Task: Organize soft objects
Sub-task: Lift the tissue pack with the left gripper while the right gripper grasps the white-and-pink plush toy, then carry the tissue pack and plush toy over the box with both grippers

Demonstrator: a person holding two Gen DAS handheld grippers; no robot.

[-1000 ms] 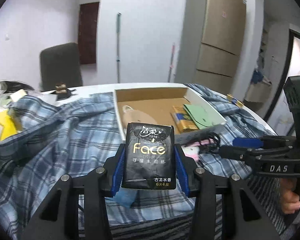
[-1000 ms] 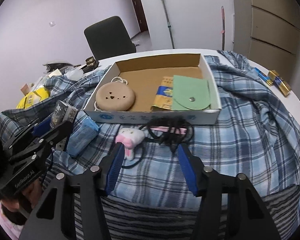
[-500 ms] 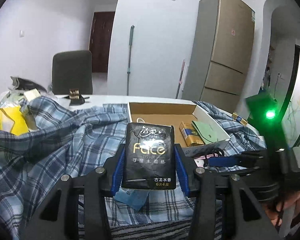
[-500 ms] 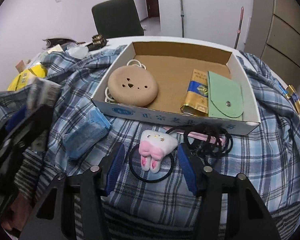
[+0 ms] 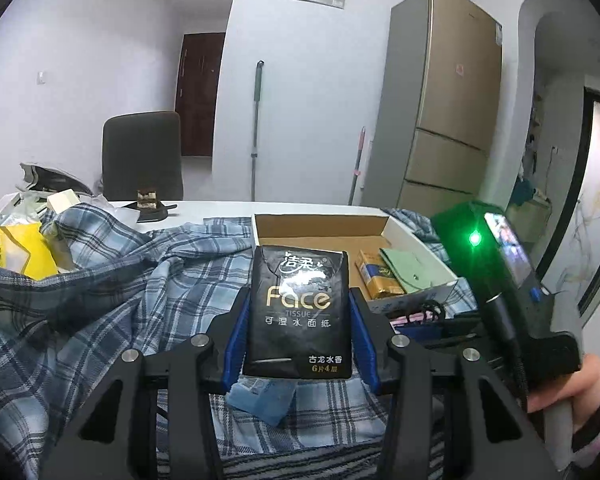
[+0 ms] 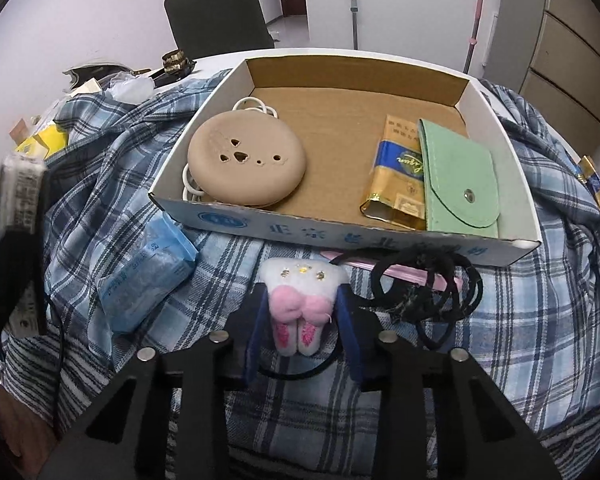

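the cardboard box (image 6: 384,236) sat on the shirt (image 6: 540,300) spread over the counter. in it, the round pouch (image 6: 246,166) lay at the left, the packet (image 6: 400,172) and the snap wallet (image 6: 458,184) at the right, touching. before the box's front wall lay the wipes pack (image 6: 146,276) at left, the plush hair tie (image 6: 300,300) in the middle, and the hair bands (image 6: 432,288) at right.
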